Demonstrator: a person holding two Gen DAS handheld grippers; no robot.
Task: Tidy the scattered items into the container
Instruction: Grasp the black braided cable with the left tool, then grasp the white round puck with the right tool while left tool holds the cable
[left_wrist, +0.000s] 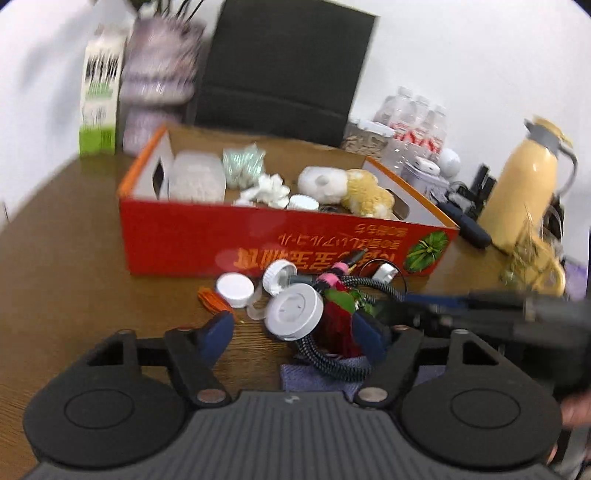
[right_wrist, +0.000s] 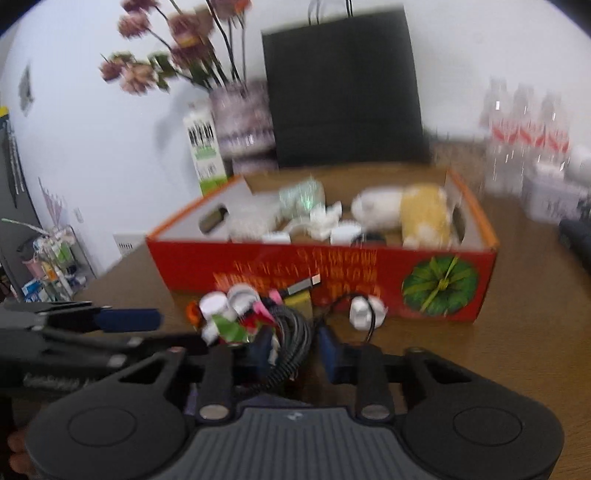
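Observation:
An open red cardboard box (left_wrist: 184, 243) (right_wrist: 258, 266) sits on the brown table with a plush toy, white lids and packets inside. A pile lies in front of it: white caps (left_wrist: 236, 290), a white round disc (left_wrist: 293, 312), a red and green item, a braided cable (left_wrist: 332, 363) (right_wrist: 291, 343) and a white plug (left_wrist: 384, 273) (right_wrist: 365, 312). My left gripper (left_wrist: 293, 330) is open, its blue fingers wide on either side of the disc without touching it. My right gripper (right_wrist: 297, 349) is narrow, its pads closed on the braided cable bundle; it enters the left wrist view from the right (left_wrist: 399, 314).
Behind the box stand a black paper bag (left_wrist: 280, 66), a milk carton (left_wrist: 99, 92), a flower vase (right_wrist: 240, 114) and water bottles (left_wrist: 417, 118). A yellow thermos jug (left_wrist: 528, 184) and a dark oblong object (left_wrist: 465, 225) are at the right. A purple cloth (left_wrist: 317, 380) lies under the pile.

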